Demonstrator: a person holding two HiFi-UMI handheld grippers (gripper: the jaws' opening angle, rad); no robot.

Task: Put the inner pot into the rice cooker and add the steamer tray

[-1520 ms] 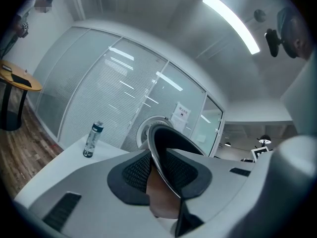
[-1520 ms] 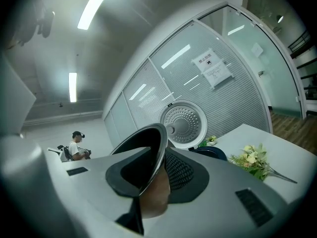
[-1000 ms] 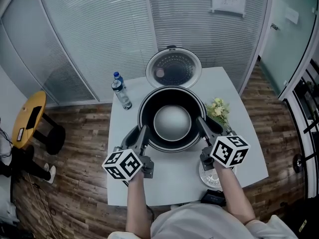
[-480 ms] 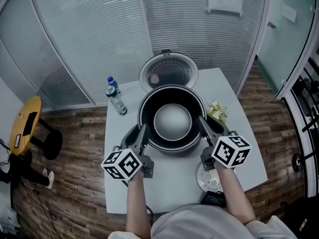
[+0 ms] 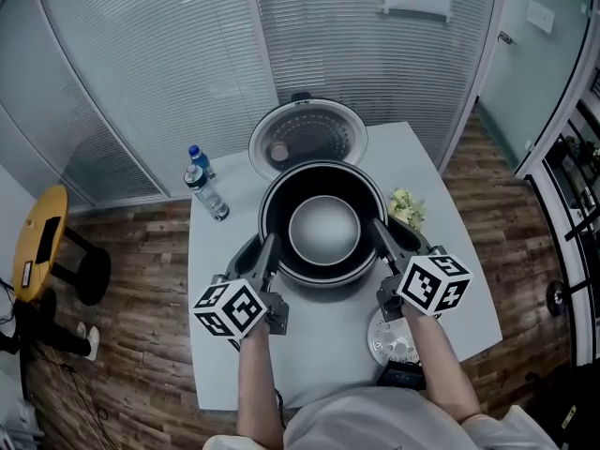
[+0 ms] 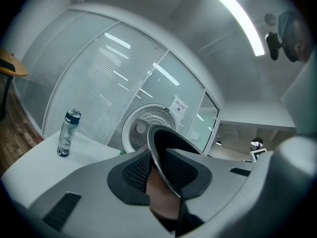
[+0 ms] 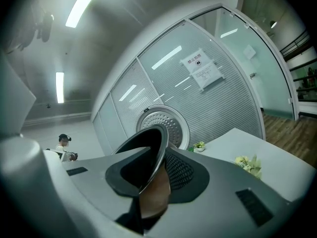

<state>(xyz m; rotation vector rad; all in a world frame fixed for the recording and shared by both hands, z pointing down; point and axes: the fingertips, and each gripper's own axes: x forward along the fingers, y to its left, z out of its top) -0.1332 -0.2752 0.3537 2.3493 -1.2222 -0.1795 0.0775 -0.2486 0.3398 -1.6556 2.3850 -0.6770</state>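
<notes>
In the head view the dark inner pot (image 5: 323, 228) with a silvery bottom hangs over the white table (image 5: 323, 340), held by its rim on both sides. My left gripper (image 5: 265, 251) is shut on the left rim, and my right gripper (image 5: 380, 239) is shut on the right rim. The left gripper view shows the rim (image 6: 166, 160) clamped between the pads of my left gripper (image 6: 166, 177); the right gripper view shows the rim (image 7: 156, 155) between the pads of my right gripper (image 7: 153, 180). The rice cooker's open perforated lid (image 5: 307, 139) stands just behind the pot; the cooker's body is hidden. A white round steamer tray (image 5: 394, 340) lies under my right hand.
A water bottle (image 5: 204, 184) stands at the table's back left. Small flowers (image 5: 408, 206) sit at the right beside the pot. A black object (image 5: 403, 375) lies at the table's front edge. Glass walls with blinds curve behind the table. A yellow stool (image 5: 37, 242) stands left of it.
Both grippers have carried the pot farther across the table toward the open lid, which now sits closer to the pot's far rim. The grips look the same.
</notes>
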